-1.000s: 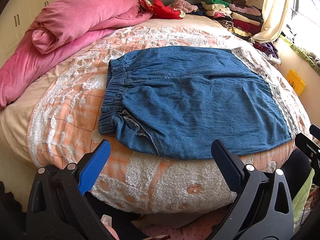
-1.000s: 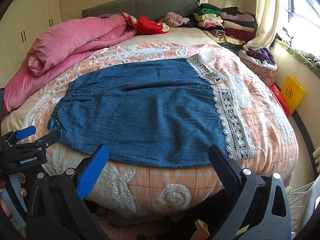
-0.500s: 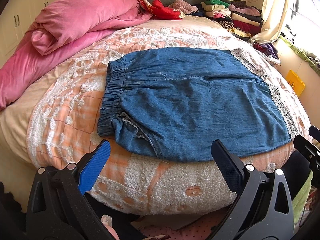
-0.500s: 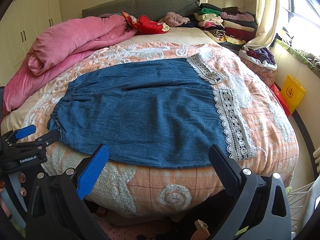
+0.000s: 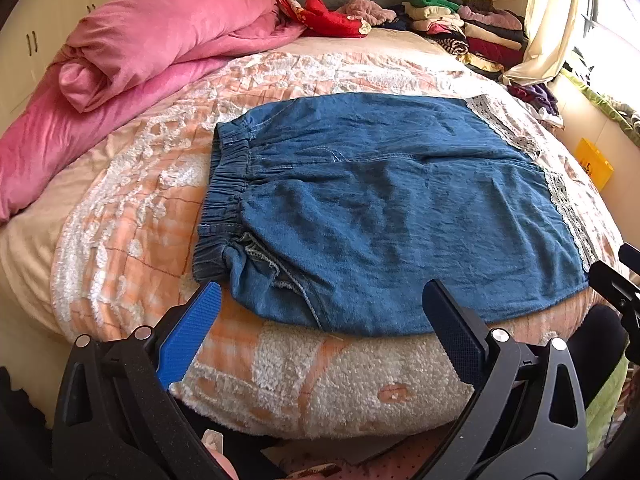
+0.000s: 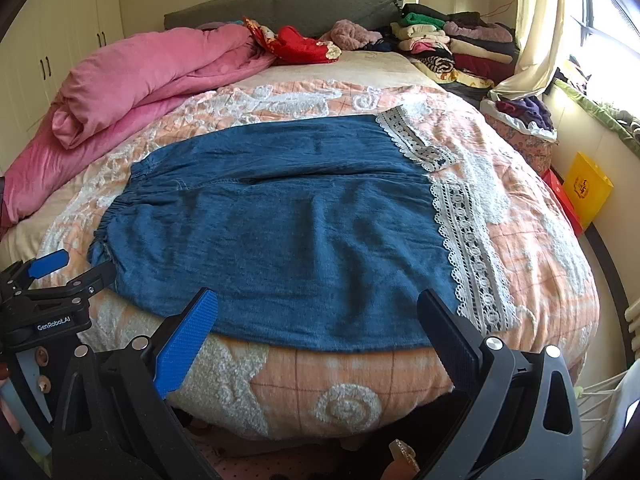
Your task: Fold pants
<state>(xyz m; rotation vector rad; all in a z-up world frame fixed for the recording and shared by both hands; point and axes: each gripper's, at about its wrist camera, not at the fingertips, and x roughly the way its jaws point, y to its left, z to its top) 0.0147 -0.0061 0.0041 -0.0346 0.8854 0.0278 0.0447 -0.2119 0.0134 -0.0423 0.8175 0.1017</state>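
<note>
The pants [image 5: 384, 216] lie spread flat on the bed [image 5: 132, 216], on top of a peach and white bedspread [image 6: 532, 240]. They are blue denim, with the gathered waistband [image 5: 226, 196] on the left and a white lace trim [image 6: 468, 256] along the leg ends on the right. Their near edge runs just along the near rim of the bed.

The left hand-held gripper [image 5: 320, 328] hovers at the near edge of the bed, its fingers wide apart and holding nothing. Its blue finger pad [image 5: 188, 336] sits near the waistband corner of the pants, though the view is too warped to tell if it touches the cloth. The right hand-held gripper [image 6: 316, 324] is likewise spread open and empty, in front of the near hem of the pants, further toward the lace end. In the right wrist view the left tool shows at the far left edge, beside the waistband.

A rolled pink blanket [image 6: 152, 76] lies along the far left of the bed. A red garment [image 6: 296, 44] rests near the grey headboard [image 6: 280, 8]. A stack of folded clothes [image 6: 448, 48] stands at the far right corner. A yellow bag [image 6: 588, 188] stands on the floor to the right of the bed.
</note>
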